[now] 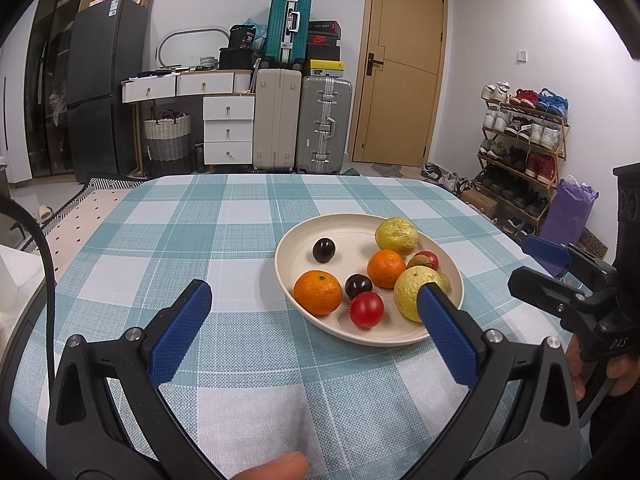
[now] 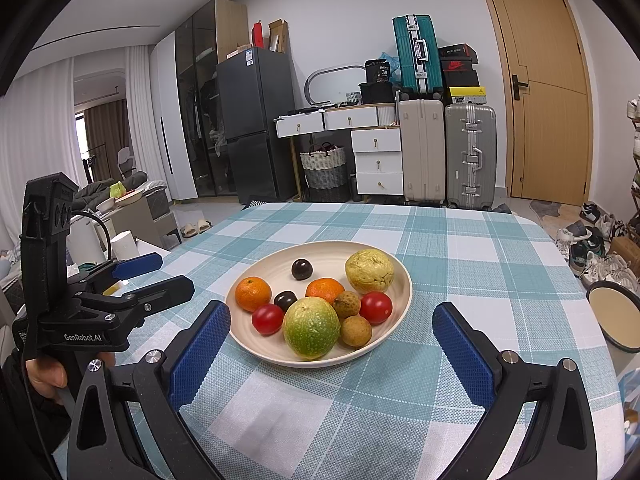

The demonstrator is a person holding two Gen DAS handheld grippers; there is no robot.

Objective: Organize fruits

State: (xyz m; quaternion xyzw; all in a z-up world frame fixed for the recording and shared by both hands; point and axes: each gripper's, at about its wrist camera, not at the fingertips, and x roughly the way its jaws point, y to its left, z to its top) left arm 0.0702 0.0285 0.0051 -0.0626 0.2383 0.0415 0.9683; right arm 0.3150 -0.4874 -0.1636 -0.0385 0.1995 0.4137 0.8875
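Note:
A cream plate (image 2: 402, 300) sits mid-table on the teal checked cloth and holds all the fruit. On it are two oranges (image 2: 253, 293), two dark plums (image 2: 301, 269), two red tomatoes (image 2: 375, 307), a green-yellow passion fruit (image 2: 311, 328), a yellow one (image 2: 369, 271) and two brown longans (image 2: 355, 331). My right gripper (image 2: 330, 309) stands open just before the plate's near rim, holding nothing. My left gripper (image 1: 314, 288) is open too, low over the cloth at the plate's (image 1: 356, 236) left front, its right finger in front of a yellow fruit (image 1: 408, 296).
A round enamel bowl (image 2: 616, 320) stands at the table's right edge. The other gripper shows at the side of each view: right gripper (image 1: 518, 261), left gripper (image 2: 174, 272). Suitcases, drawers and a shoe rack (image 1: 524, 148) stand beyond the table's far edge.

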